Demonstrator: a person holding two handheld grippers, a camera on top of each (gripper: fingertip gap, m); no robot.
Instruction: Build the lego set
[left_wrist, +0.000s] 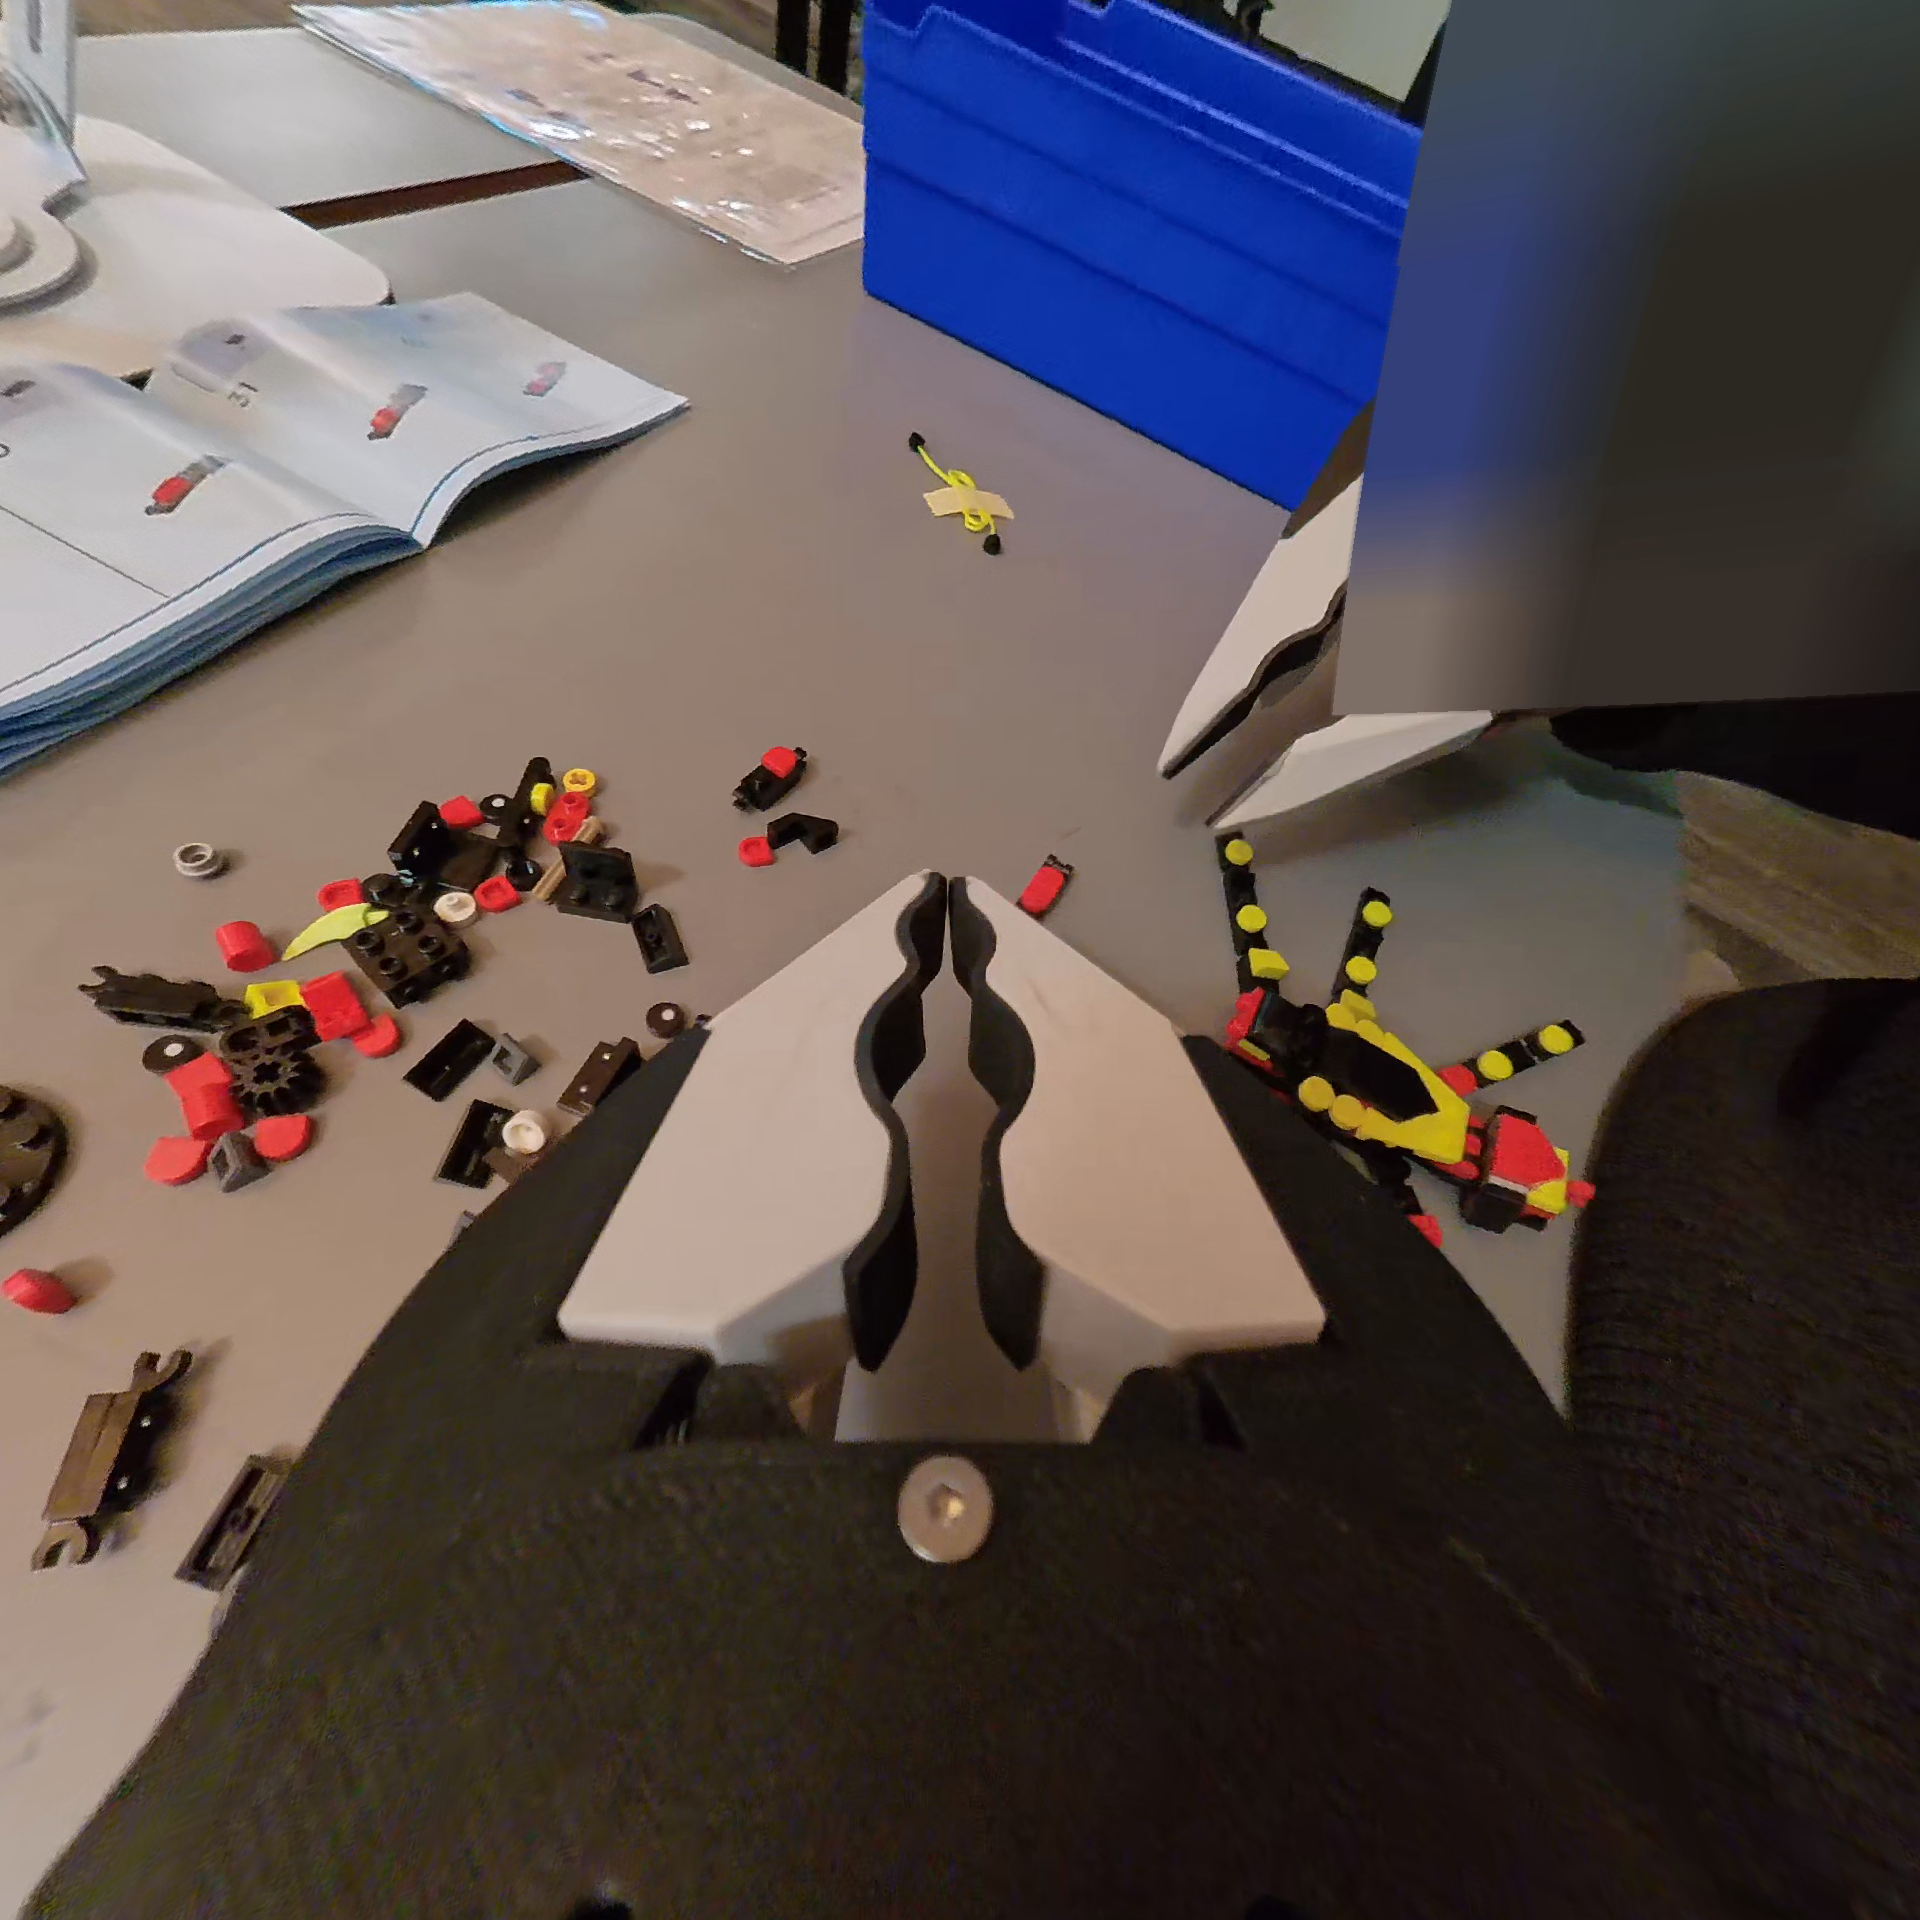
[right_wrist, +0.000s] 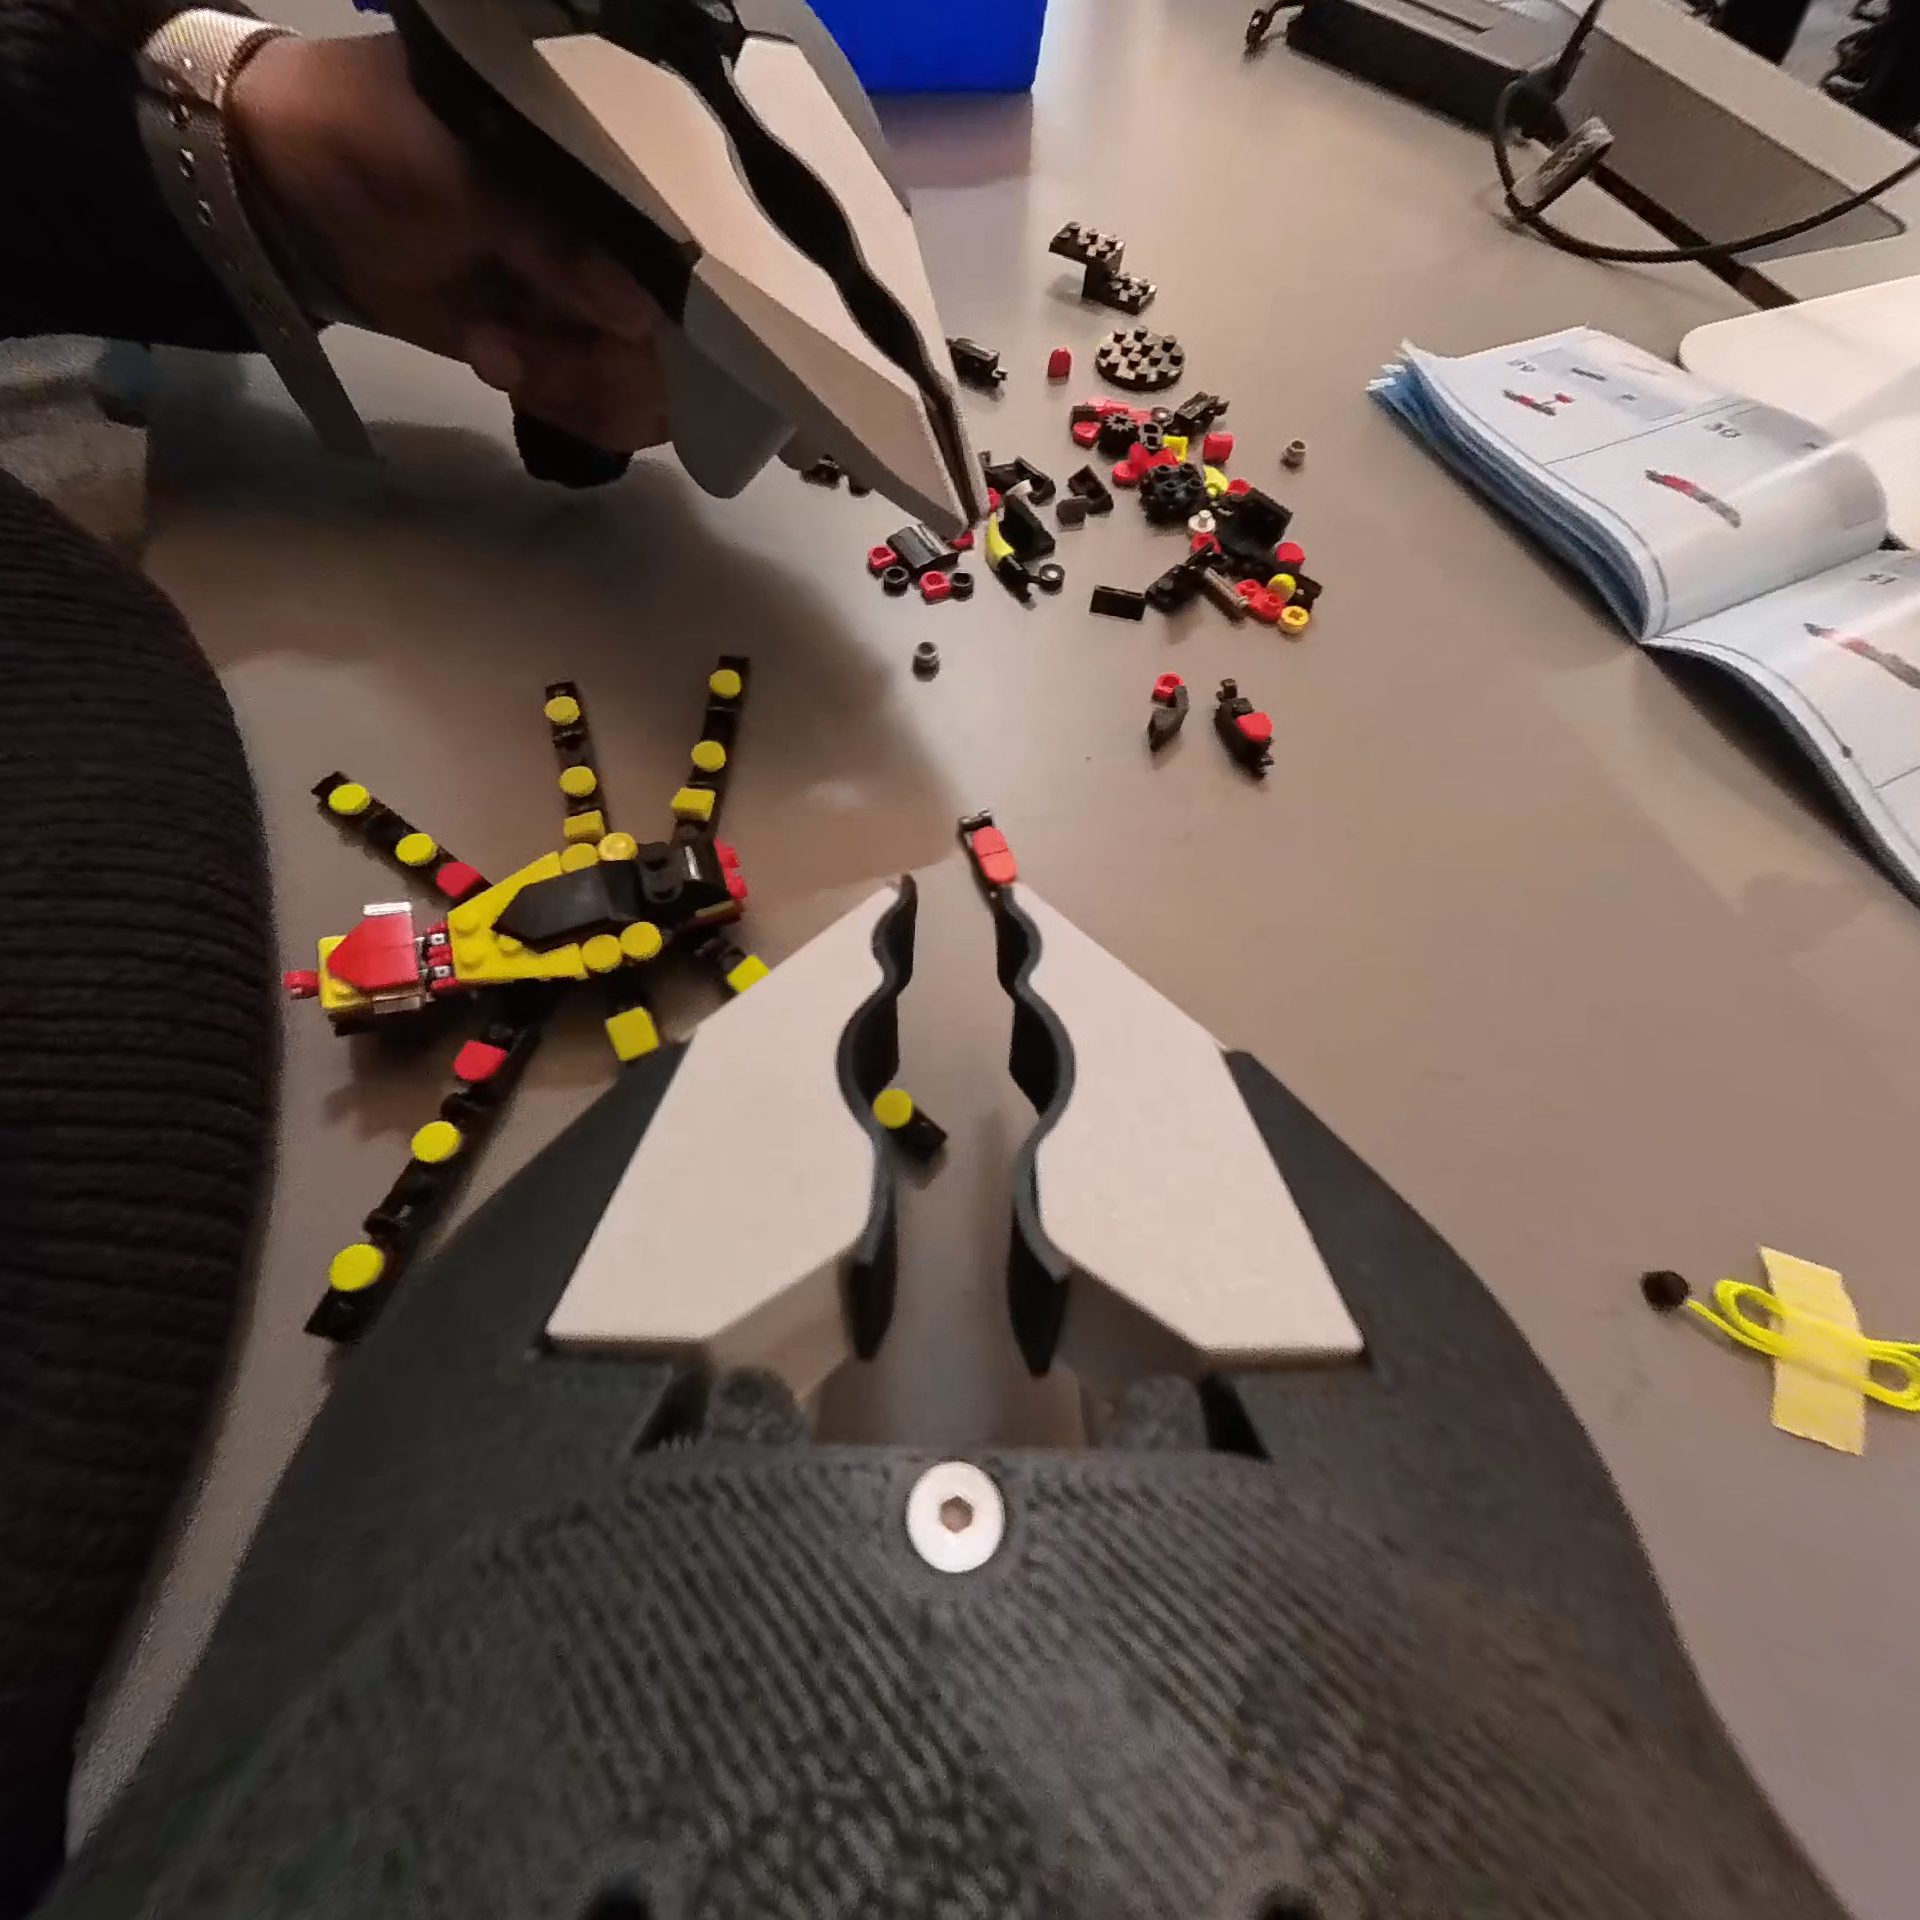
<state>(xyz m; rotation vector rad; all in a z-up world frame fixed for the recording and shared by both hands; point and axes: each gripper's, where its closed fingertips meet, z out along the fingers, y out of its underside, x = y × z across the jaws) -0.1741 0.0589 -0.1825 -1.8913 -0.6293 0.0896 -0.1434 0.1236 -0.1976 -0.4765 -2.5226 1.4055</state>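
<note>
A yellow, black and red spider-like lego model (right_wrist: 540, 925) lies on the grey table (right_wrist: 1455, 987), with black legs carrying yellow studs; it also shows in the left wrist view (left_wrist: 1382, 1081). A small red and black piece (right_wrist: 992, 852) lies just ahead of my right gripper (right_wrist: 951, 888), which is narrowly open and empty above the table. One model leg (right_wrist: 904, 1117) passes under its fingers. My left gripper (left_wrist: 948, 883) is shut with nothing visible in it. In the right wrist view it (right_wrist: 971, 514) points down at the near edge of the loose pieces (right_wrist: 1174, 499).
Loose red, black and yellow pieces (left_wrist: 416, 935) are scattered left of centre. An open instruction booklet (left_wrist: 260, 499) lies behind them, a blue bin (left_wrist: 1122, 208) at the back. A yellow string with tape (right_wrist: 1818, 1351) lies at the right. A dark sleeve (right_wrist: 104, 935) borders the model. The left gripper's tips are roughly 8 centimeters from the right gripper's.
</note>
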